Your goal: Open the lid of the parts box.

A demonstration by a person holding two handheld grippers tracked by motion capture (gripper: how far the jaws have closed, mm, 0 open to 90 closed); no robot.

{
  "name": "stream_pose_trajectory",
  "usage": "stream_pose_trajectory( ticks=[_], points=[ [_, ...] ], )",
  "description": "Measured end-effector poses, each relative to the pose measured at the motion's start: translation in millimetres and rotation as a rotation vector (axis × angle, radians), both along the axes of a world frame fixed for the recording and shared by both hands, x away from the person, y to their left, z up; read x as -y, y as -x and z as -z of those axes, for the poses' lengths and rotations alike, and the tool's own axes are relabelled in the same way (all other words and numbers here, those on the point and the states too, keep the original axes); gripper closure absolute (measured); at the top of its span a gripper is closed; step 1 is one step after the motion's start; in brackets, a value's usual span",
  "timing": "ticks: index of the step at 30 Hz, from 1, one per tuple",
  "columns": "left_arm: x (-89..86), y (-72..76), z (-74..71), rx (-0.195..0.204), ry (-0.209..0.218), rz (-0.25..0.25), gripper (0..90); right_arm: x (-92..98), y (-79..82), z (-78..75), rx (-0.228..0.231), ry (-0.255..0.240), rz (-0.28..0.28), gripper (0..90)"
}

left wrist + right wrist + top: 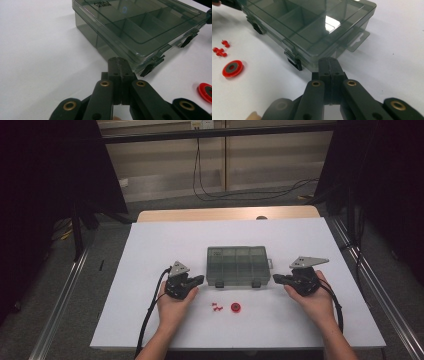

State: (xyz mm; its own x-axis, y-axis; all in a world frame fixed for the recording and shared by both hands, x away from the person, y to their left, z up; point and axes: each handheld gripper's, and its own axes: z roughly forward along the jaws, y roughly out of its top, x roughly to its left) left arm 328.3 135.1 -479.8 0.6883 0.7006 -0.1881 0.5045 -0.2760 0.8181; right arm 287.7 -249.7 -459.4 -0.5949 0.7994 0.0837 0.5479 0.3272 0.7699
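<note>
The fingers [119, 65] of the left gripper [199, 280] are pressed together with nothing between them, and the fingers [329, 65] of the right gripper [276, 279] are the same, closed and empty. Each tip stands just beside a front corner of the compartment box [238, 265], which sits closed in the middle of the white table [150, 250], its two black latches [295, 63] facing the person.

The biggest risk, I think, is the box itself. It looks light, and if one closed tip pushes a corner harder than the other, the box can turn or slide away on the smooth surface instead of staying in place.

The second risk is the latches. They are small and low, so a closed tip can slip off the clip, or the lid can spring up suddenly.

The smallest things are the red disc [236, 307] and the red pushpins [216, 307], lying near the front of the box, between the hands. A sliding box or a low wrist can sweep them, and the pins can roll off.
</note>
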Motion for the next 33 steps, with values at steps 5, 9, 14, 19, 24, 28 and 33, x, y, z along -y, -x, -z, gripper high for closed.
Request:
stream_pose_trajectory(
  ticks=[5, 9, 14, 19, 24, 28, 33],
  points=[
    [0.6, 0.1, 0.5, -0.006, 0.007, 0.006, 90.0, -0.3, -0.2, 3.0, -0.014, 0.01, -0.005, 90.0],
    [0.3, 0.0, 0.6, -0.008, 0.008, 0.015, 90.0, -4.3, -0.4, 6.6, -0.021, 0.022, -0.018, 90.0],
    [0.8, 0.5, 0.3, -0.003, -0.001, 0.032, 90.0, -5.8, -0.8, 6.0, -0.023, 0.003, -0.024, 90.0],
    [1.1, 1.0, -0.3, 0.0, -0.002, 0.043, 90.0, -3.9, -0.8, 3.5, -0.012, -0.009, -0.025, 90.0],
    [0.9, 2.5, -2.9, 0.014, 0.005, 0.042, 90.0, -4.3, -0.9, 3.4, -0.014, -0.01, -0.028, 90.0],
    [0.5, 4.3, -6.1, 0.022, 0.011, 0.04, 90.0, -5.8, -0.9, 2.0, -0.006, -0.025, -0.026, 90.0],
    [0.3, 5.1, -7.6, 0.028, 0.018, 0.039, 90.0, -6.3, 0.0, -1.1, 0.012, -0.024, -0.024, 90.0]
  ],
)
